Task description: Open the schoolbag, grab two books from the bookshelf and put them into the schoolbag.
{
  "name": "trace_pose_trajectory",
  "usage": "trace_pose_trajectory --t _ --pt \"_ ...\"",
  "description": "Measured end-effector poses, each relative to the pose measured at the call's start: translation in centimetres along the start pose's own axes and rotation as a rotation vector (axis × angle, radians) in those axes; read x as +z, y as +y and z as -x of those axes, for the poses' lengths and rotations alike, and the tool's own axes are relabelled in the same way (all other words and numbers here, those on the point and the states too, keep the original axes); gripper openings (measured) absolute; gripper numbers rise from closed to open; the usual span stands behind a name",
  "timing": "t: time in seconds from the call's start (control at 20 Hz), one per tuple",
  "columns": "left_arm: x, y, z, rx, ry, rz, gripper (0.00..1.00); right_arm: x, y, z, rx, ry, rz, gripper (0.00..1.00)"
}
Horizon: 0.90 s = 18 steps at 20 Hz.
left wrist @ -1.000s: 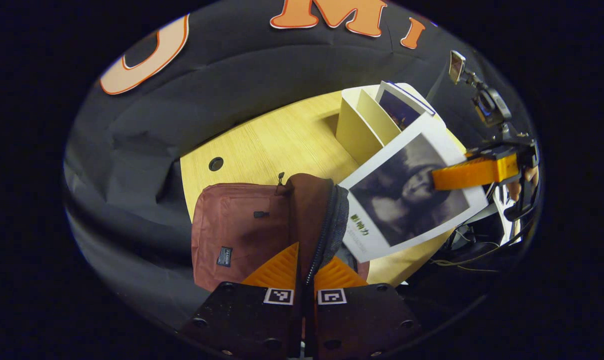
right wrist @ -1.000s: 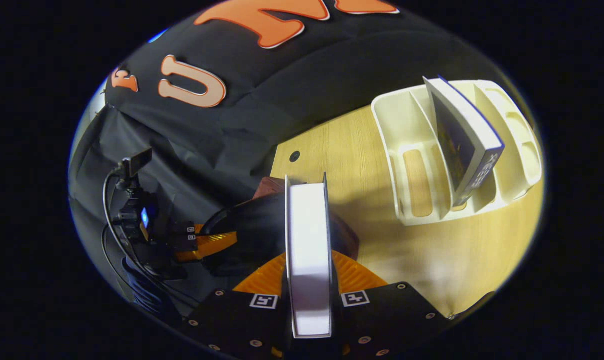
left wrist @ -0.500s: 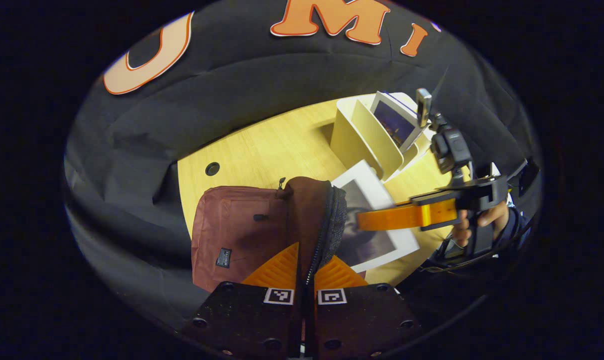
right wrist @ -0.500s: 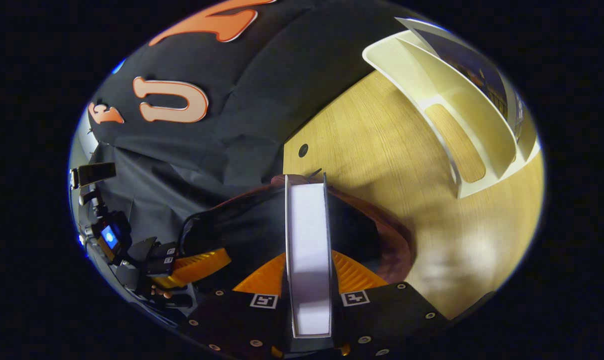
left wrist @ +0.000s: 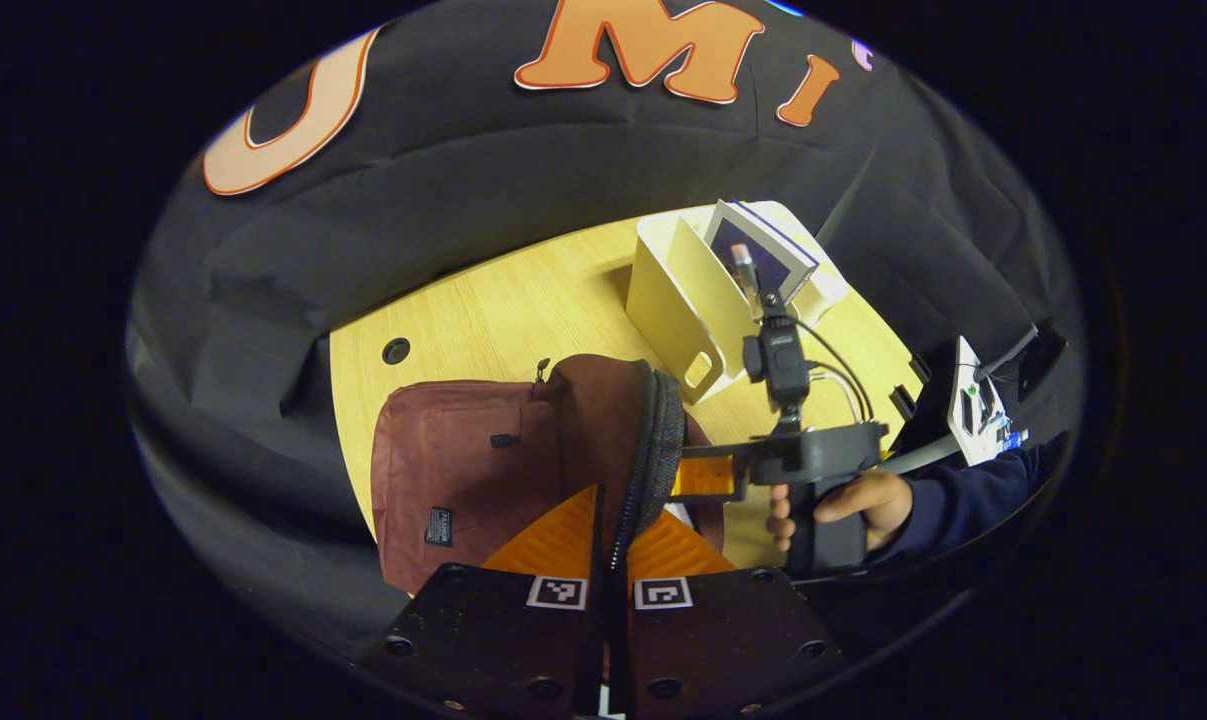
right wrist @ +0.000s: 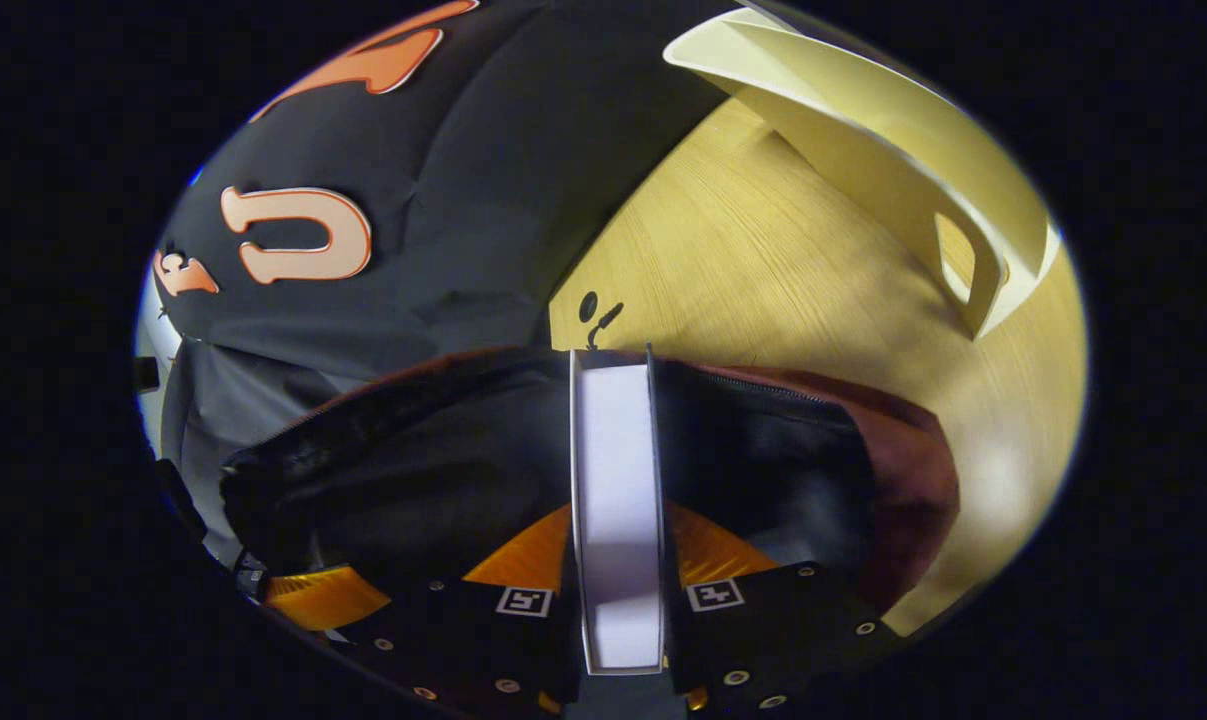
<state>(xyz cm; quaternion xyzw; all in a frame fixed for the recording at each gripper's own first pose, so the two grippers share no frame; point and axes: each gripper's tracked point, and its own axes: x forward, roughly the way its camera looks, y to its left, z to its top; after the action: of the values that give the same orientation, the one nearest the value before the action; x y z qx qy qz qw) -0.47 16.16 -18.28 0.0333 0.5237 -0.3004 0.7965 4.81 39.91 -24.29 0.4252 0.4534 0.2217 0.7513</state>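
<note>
The maroon schoolbag [left wrist: 463,460] lies on the wooden table [left wrist: 523,300]. My left gripper [left wrist: 613,510] is shut on the zipped edge of its opening and holds it up. In the right gripper view, my right gripper [right wrist: 618,520] is shut on a book [right wrist: 618,450], seen edge-on, with its far end inside the schoolbag's dark opening [right wrist: 443,470]. From the left gripper view, the right gripper [left wrist: 703,477], held by a hand [left wrist: 848,500], reaches into the bag and the bag hides the book. A second book [left wrist: 758,250] stands in the cream bookshelf [left wrist: 673,300].
The bookshelf [right wrist: 863,150] stands close behind the schoolbag's rim [right wrist: 903,480]. A cable hole [left wrist: 396,350] sits in the table near the black cloth wall. A white device with wires [left wrist: 973,410] lies at the table's right edge.
The right gripper has carried the book from above the table down into the bag's opening, so the cover is now hidden there. The left gripper has kept its hold on the bag's edge.
</note>
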Motion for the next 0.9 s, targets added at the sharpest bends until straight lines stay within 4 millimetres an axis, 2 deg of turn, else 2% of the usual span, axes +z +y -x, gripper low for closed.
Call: trace_pose_trajectory --t 0.1,0.15,0.2,0.25,0.35,0.45,0.6,0.9 --pt "-0.2 -0.2 -0.6 -0.008 0.001 0.019 0.04 -1.5 -0.5 -0.9 -0.016 0.037 0.019 0.36" --pt "-0.2 -0.2 -0.9 -0.01 0.002 0.012 0.04 -2.4 -1.1 -0.8 -0.05 0.053 0.051 0.53" --pt "-0.4 0.0 -1.1 -0.004 0.003 0.013 0.04 -2.5 -1.4 -0.6 -0.069 0.059 0.073 0.22" --pt "-0.2 0.1 -1.1 0.0 -0.001 0.018 0.04 -2.6 -1.7 -0.2 -0.091 0.069 0.091 0.48" --pt "-0.1 0.6 -0.9 0.009 -0.018 0.044 0.04 -1.8 -2.2 1.2 -0.105 0.078 0.113 0.7" --pt "-0.5 0.8 -1.1 0.022 -0.017 0.069 0.03 -0.1 -2.4 3.3 -0.117 0.06 0.133 0.93" --pt "-0.8 1.1 -1.5 0.043 -0.005 0.088 0.04 2.3 -1.7 6.4 -0.112 0.037 0.178 0.96" --pt "-0.2 0.6 -1.9 0.067 0.001 0.073 0.04 5.9 -2.5 14.1 -0.193 0.012 0.357 0.97"
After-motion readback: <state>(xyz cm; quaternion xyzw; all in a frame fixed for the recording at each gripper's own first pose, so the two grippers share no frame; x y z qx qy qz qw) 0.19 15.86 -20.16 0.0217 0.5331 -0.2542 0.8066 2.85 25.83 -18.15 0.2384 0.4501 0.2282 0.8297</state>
